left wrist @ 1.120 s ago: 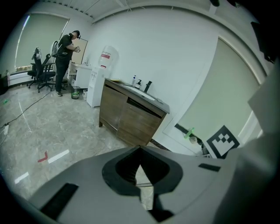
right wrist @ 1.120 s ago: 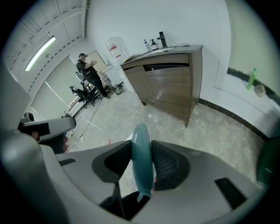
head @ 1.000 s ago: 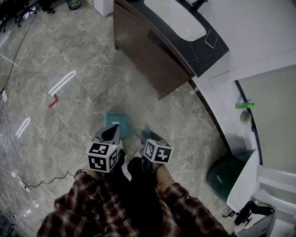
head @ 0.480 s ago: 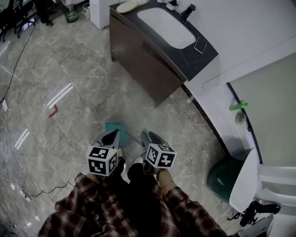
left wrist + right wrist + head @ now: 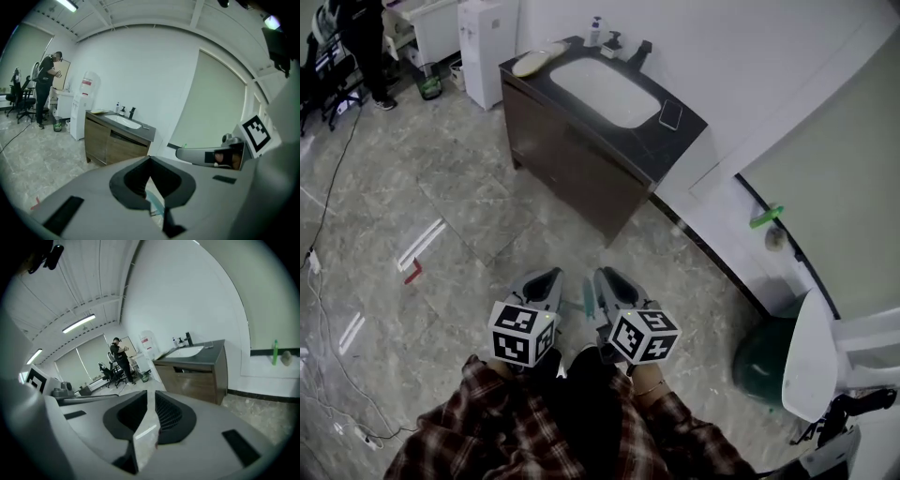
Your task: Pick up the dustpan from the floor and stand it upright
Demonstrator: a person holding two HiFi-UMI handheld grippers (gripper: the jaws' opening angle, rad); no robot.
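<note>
Dustpan (image 5: 585,300): only a thin teal strip shows in head view, in the gap btw the two grippers, over the floor (image 5: 441,197) out from the cabinet's front corner. The rest is hidden under the L tool. Can't tell if it lies flat or stands.

Left gripper (image 5: 546,276): jaws pressed together at the tips in its own view (image 5: 150,161). A slit opens lower down, and floor plus a teal bit of the dustpan (image 5: 154,202) show through it. Can't tell if that bit touches the jaws.

Right gripper (image 5: 606,276): jaws have just been closing. In its own view (image 5: 149,397) a narrow gap runs right up to the tips w/ only pale floor seen through it, so nothing is pinched. It sits just beside the L tool, both pointing toward the cabinet. Marker cubes are at the near ends and plaid sleeves (image 5: 478,436) are below.

Bkgd:
- Dark wood cabinet (image 5: 567,178) stands against the white wall, w/ a white basin (image 5: 605,92) in its dark top.
- Phone (image 5: 671,116) lies at the top's R end, by the wall.
- Faucet (image 5: 639,49) and small bottles are at the back edge.
- White water dispenser (image 5: 483,45) stands just beside the cabinet's L end.
- Dark green bin (image 5: 762,361) is on the floor near the R wall.
- Red mark (image 5: 412,273) and cables (image 5: 323,319) are toward the floor's L edge.
- A person (image 5: 358,37) stands at the far L corner by office chairs.
</note>
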